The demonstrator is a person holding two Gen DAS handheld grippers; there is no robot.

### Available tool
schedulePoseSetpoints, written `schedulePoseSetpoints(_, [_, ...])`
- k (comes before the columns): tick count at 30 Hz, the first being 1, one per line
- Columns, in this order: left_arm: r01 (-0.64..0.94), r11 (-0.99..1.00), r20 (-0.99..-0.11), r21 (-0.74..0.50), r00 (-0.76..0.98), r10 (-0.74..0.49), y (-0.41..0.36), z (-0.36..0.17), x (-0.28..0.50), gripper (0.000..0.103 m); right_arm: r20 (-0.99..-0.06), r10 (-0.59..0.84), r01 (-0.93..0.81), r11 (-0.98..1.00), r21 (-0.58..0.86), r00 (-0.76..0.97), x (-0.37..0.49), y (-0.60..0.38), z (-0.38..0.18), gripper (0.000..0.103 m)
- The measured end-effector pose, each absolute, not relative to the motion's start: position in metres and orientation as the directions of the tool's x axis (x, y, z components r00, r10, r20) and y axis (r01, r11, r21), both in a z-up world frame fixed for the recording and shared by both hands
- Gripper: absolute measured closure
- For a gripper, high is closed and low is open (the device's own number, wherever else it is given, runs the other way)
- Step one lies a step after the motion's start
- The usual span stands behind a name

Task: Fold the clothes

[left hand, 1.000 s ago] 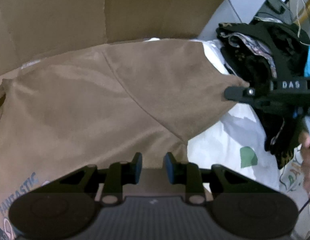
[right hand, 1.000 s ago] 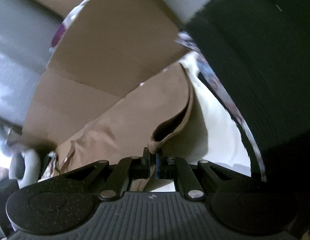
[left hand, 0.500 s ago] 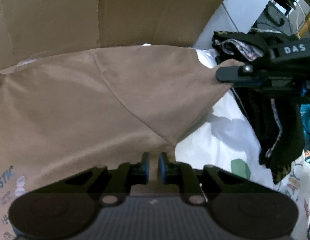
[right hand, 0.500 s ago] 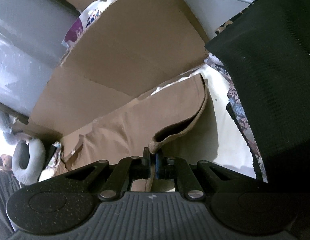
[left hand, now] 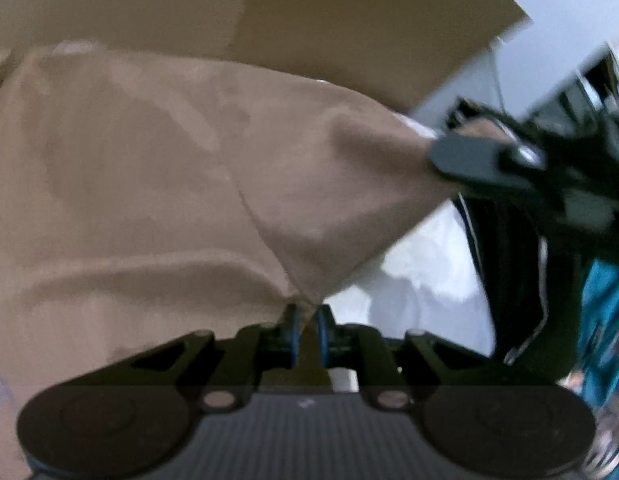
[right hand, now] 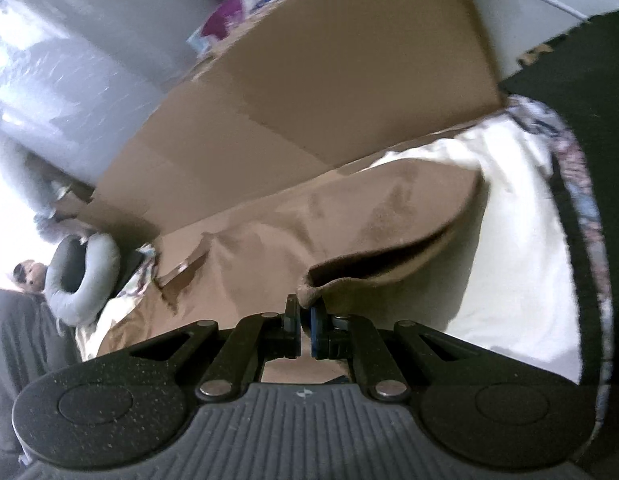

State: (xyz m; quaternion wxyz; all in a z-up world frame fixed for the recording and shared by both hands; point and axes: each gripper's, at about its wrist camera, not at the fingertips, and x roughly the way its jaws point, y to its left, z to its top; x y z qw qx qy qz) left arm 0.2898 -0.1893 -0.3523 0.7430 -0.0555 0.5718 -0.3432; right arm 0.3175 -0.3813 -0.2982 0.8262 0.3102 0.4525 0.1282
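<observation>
Left hand-held gripper (left hand: 307, 314) and right hand-held gripper (right hand: 305, 310) each pinch a corner of the brown shirt (left hand: 157, 184), jaws nearly closed.

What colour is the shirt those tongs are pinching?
Plain light brown shirt; it shows best in the left wrist view.

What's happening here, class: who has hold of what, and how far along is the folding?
A person is working with two handheld grippers on a brown shirt spread over a white sheet. The left gripper is shut on the shirt's fabric at a pointed fold. The right gripper is shut on the cuff of its sleeve, lifted off the sheet. The fold itself is not yet laid down. Cardboard stands behind.
</observation>
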Motion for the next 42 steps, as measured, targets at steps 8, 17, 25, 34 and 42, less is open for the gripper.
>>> schedulePoseSetpoints(8, [0.333, 0.762, -0.782, -0.556, 0.102, -0.615, -0.176, -0.363, 0.291, 0.093, -0.672, 0.505, 0.028, 0.789, 0.614, 0.541, 0.318, -0.368, -0.298, 0.101])
schedulePoseSetpoints(17, [0.155, 0.659, -0.65, -0.736, 0.111, -0.752, -0.137, -0.368, 0.304, 0.094, -0.67, 0.484, 0.094, 0.768, 0.634, 0.563, 0.317, -0.386, -0.312, 0.101])
schedulePoseSetpoints(25, [0.097, 0.684, -0.675, -0.723, 0.107, -0.73, -0.134, -0.382, 0.308, 0.094, -0.643, 0.512, 0.091, 0.738, 0.668, 0.569, 0.319, -0.384, -0.31, 0.101])
schedulePoseSetpoints(34, [0.082, 0.718, -0.709, -0.692, 0.111, -0.696, -0.149, -0.388, 0.3, 0.099, -0.634, 0.545, 0.059, 0.731, 0.68, 0.549, 0.323, -0.366, -0.312, 0.101])
schedulePoseSetpoints(42, [-0.016, 0.713, -0.709, -0.701, 0.128, -0.693, -0.144, -0.395, 0.281, 0.103, -0.635, 0.582, 0.07, 0.706, 0.704, 0.508, 0.323, -0.346, -0.321, 0.101])
